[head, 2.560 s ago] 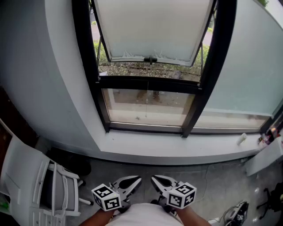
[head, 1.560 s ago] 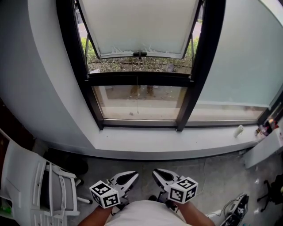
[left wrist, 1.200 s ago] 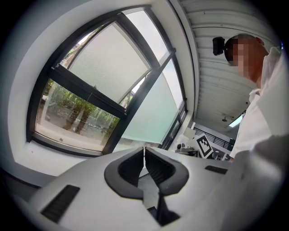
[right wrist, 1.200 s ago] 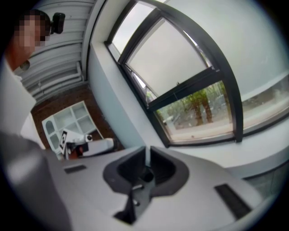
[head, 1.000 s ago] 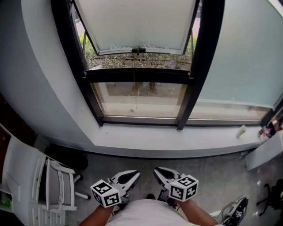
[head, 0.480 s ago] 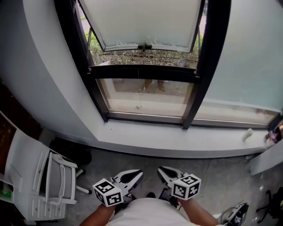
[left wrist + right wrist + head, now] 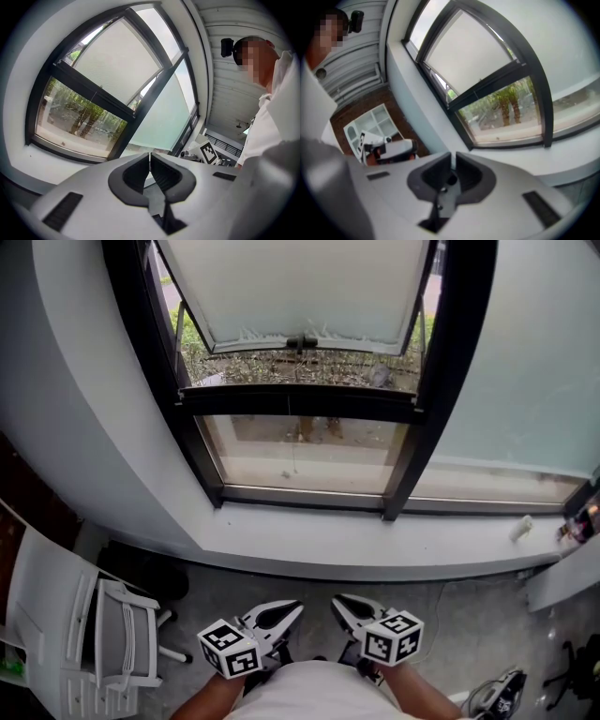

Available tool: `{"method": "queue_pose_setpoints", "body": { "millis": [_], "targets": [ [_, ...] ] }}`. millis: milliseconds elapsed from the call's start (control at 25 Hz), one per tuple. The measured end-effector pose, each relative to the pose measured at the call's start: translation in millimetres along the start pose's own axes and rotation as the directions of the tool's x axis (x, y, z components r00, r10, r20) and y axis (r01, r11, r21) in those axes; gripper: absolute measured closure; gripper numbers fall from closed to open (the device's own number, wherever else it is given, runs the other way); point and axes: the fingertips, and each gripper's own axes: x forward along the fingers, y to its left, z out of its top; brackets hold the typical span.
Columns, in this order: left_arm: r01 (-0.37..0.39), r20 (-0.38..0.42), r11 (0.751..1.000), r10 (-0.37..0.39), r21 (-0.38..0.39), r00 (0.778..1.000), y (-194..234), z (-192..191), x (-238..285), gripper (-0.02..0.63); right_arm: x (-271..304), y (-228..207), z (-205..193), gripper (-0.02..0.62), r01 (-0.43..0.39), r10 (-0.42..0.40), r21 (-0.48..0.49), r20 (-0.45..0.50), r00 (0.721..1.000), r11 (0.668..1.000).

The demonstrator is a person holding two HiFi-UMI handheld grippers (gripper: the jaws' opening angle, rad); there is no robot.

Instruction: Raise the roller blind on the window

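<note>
- Head view: the roller blind (image 7: 525,362), a pale sheet, hangs over the right-hand pane, with its lower edge a little above the window sill (image 7: 375,545) and a strip of clear glass between them.
- Above the sill's middle, a black window frame (image 7: 300,401) carries a white frosted sash (image 7: 309,287) tilted outward.
- The left gripper (image 7: 286,613) and the right gripper (image 7: 345,606) are side by side on the near side of the sill, over the grey floor (image 7: 450,615) and well apart from the blind.
- In the left gripper view, the left gripper's (image 7: 150,157) jaws are pressed together with nothing between them.
- In the right gripper view, the right gripper's (image 7: 453,157) jaws are likewise pressed together and empty.
- A white chair (image 7: 112,634) stands on the floor left of the sill.
- A small white object (image 7: 520,528), too small to identify, lies at the sill's right end.
</note>
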Motion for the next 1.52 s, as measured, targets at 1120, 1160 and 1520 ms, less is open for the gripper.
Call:
{"method": "queue_pose_setpoints", "body": {
  "millis": [1120,1160,1520],
  "targets": [
    [0.135,-0.085,0.991,-0.135,-0.007,0.987,205,149,19,0.577,209,-23,125,0.571,0.134,-0.136,0.048,0.036,0.99,0.99],
    [0.138,-0.087,0.99,-0.138,-0.007,0.987,209,151,18,0.577,213,-22,126,0.571,0.138,-0.14,0.047,0.037,0.989,0.989],
    [0.163,-0.097,0.987,-0.161,0.011,0.982,230,165,13,0.577,233,-18,133,0.571,0.166,-0.168,0.042,0.045,0.985,0.985]
  ]
}}
